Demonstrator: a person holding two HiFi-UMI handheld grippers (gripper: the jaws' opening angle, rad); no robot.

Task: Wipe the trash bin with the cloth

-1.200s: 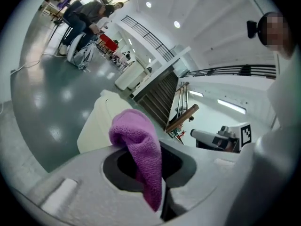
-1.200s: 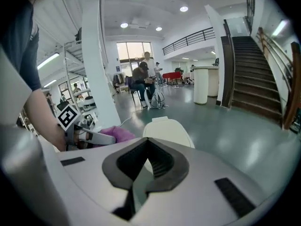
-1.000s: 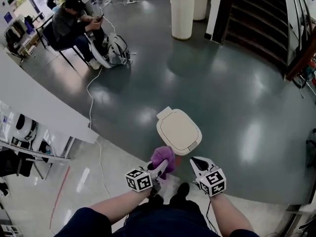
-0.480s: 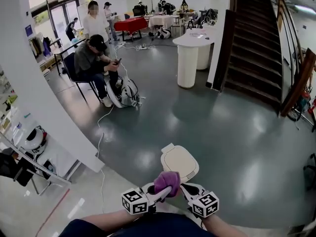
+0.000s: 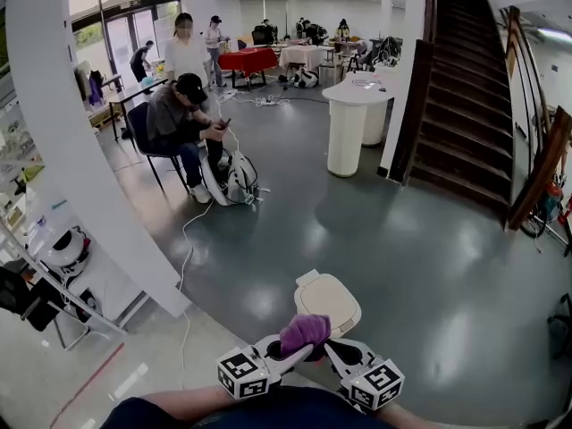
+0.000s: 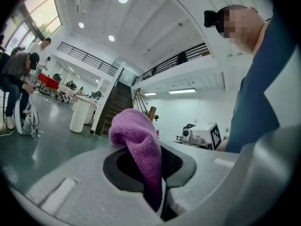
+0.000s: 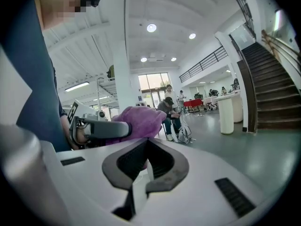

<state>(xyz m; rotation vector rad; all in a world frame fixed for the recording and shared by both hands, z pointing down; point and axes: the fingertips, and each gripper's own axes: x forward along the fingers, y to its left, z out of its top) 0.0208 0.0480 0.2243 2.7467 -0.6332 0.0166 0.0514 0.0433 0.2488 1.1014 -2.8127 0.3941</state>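
Nubby purple cloth (image 5: 305, 332) in left hand-held gripper (image 5: 295, 351); rounded cream bin (image 5: 328, 300)

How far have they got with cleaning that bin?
Done: the purple cloth is picked up, pinched in the left gripper's jaws. In hand: it is held in the air near the bin, not pressed on it; the right gripper holds nothing. Left: the wiping itself, it seems; the lid shows no wiped patch.

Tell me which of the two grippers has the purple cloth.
The left gripper: its jaws are shut on the purple cloth. The right gripper is shut with nothing between its jaws.
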